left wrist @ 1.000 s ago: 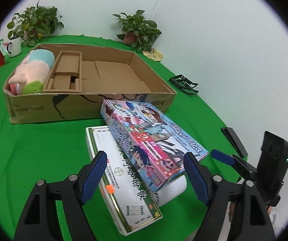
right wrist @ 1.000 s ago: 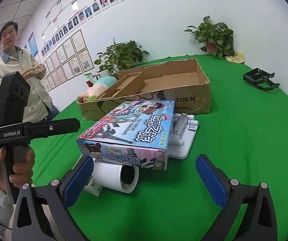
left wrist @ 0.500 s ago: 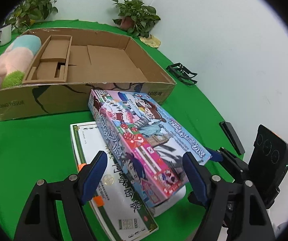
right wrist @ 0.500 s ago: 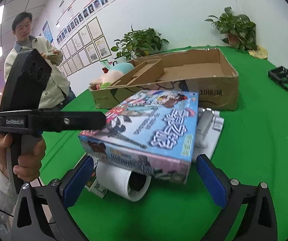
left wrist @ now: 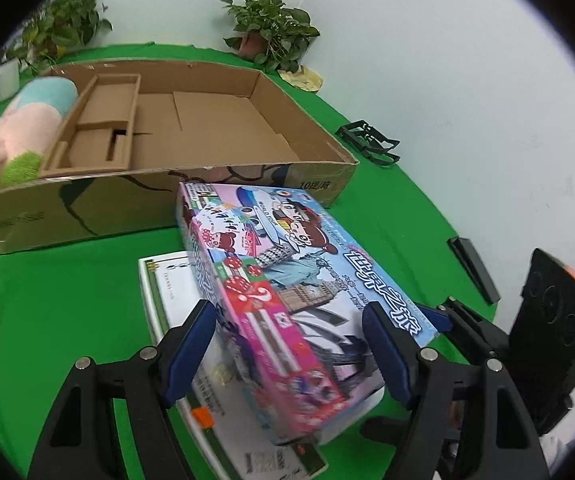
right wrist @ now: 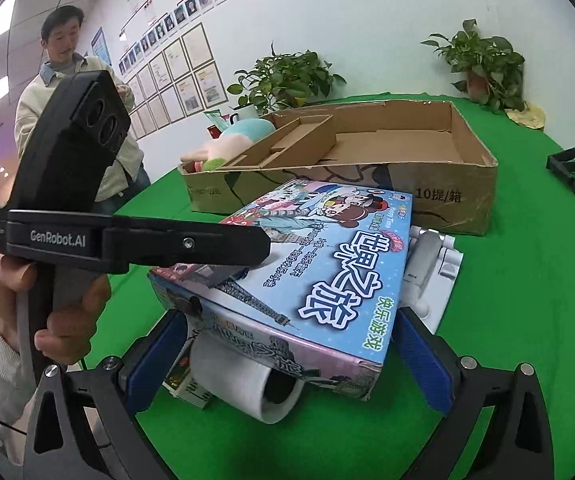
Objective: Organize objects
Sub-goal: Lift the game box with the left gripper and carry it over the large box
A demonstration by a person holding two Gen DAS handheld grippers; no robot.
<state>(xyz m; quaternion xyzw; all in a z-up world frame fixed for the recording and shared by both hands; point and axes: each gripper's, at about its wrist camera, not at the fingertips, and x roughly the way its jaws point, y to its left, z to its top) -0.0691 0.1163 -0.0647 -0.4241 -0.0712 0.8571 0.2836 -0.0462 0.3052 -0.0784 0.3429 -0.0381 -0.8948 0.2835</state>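
Two grippers w/ blue-padded fingers [left wrist: 189, 354], glossy cardboard game box [left wrist: 287, 280]

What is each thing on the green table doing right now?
Game box: tilted, propped on other things, between both jaws.
Cardboard box: open, mostly bare inside.
Plush toy: lying in the cardboard box's left end.
Paper roll: on its side under the game box.
White box: flat, partly under the game box.
Left gripper: jaws just been closing, around the game box.
Right gripper: open.
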